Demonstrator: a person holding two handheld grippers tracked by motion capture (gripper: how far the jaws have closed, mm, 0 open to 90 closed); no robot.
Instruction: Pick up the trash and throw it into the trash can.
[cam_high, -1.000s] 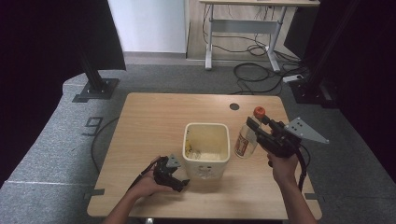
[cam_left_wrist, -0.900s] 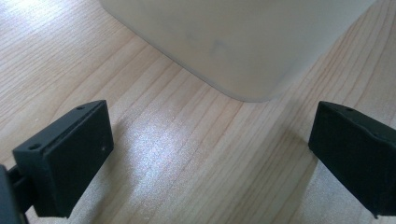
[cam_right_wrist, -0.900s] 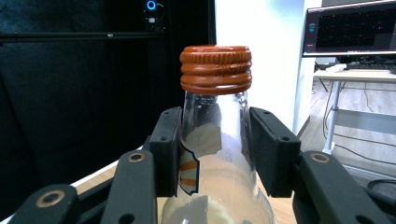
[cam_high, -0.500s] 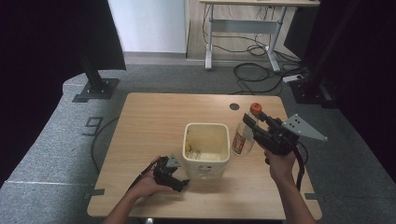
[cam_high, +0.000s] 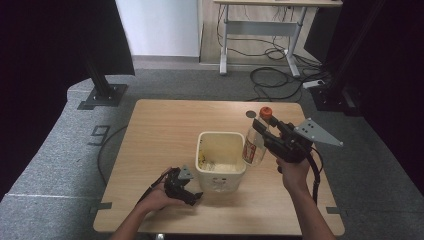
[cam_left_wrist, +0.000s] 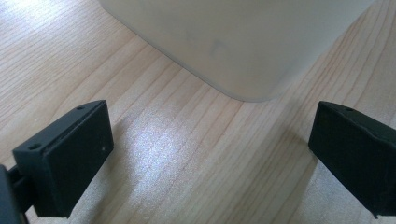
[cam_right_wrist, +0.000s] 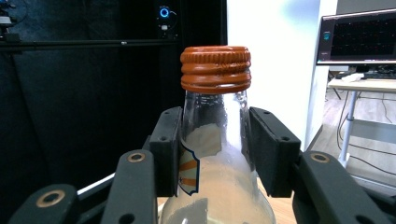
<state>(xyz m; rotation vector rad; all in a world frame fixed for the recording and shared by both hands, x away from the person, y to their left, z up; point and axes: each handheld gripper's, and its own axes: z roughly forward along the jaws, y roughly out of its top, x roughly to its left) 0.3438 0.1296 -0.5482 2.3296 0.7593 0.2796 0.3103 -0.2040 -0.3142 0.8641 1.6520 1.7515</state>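
Note:
A clear bottle (cam_high: 255, 145) with an orange cap (cam_high: 265, 112) and a red label hangs upright just right of the cream square bin (cam_high: 221, 158), lifted off the table. My right gripper (cam_high: 263, 131) is shut on its neck; in the right gripper view both pads (cam_right_wrist: 170, 149) press the glass below the cap (cam_right_wrist: 215, 68) of the bottle (cam_right_wrist: 219, 186). My left gripper (cam_high: 192, 195) rests on the table at the bin's front left corner, open. The left gripper view has its jaws wide apart over bare wood, the bin's wall (cam_left_wrist: 243, 42) just ahead.
The wooden table (cam_high: 165, 135) has a small dark disc (cam_high: 250, 114) near its far right edge. Some scraps lie inside the bin. Grey carpet, black stands and a desk with cables lie beyond the table.
My right gripper has carried the bottle up and leftward, closer to the bin's right side. The left gripper has stayed by the bin's front corner.

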